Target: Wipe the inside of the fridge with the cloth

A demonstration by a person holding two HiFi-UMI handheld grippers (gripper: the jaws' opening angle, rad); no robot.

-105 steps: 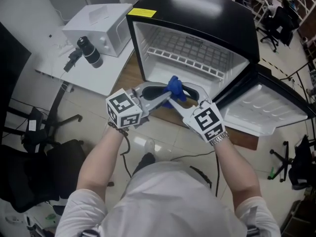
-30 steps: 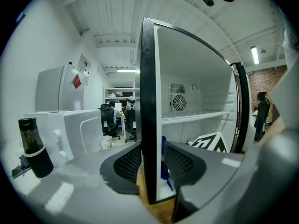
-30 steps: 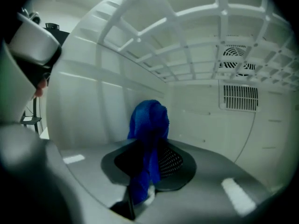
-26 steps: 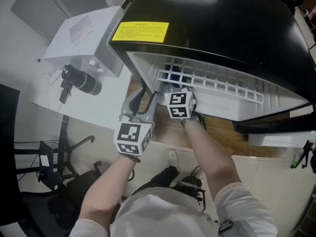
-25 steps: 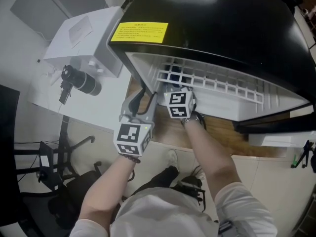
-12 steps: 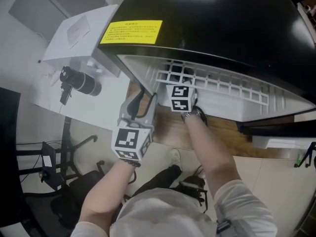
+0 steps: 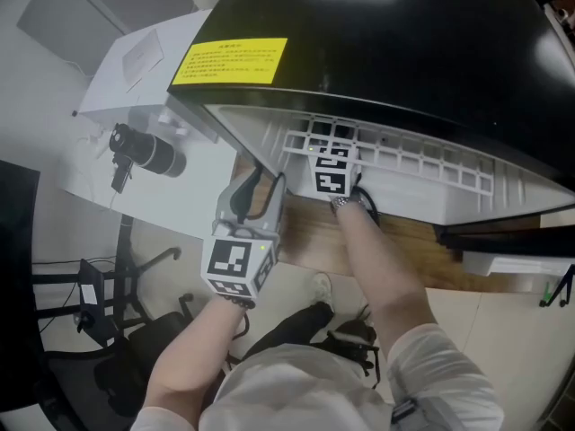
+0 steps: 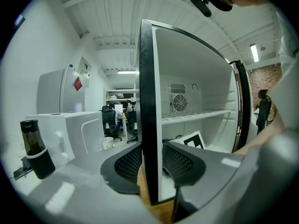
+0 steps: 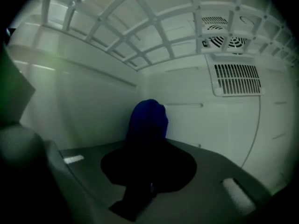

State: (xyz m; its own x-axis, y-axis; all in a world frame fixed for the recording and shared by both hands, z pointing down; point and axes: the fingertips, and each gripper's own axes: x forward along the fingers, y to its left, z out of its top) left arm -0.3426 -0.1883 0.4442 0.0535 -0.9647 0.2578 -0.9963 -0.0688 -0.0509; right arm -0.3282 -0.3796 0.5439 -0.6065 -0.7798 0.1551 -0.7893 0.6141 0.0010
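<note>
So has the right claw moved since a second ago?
Yes. The right claw has pushed deeper into the fridge, its marker cube now overlapping the wire shelf.

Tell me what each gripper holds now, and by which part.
The right gripper holds the blue cloth by its bunched lower end. The left gripper clamps the front edge of the fridge's side wall.

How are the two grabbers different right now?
The left gripper sits at the front edge, clamped on the fridge wall; the right gripper reaches deep inside. The left gripper holds no cloth; the right gripper pinches the blue cloth. Both are closed on something.
</note>
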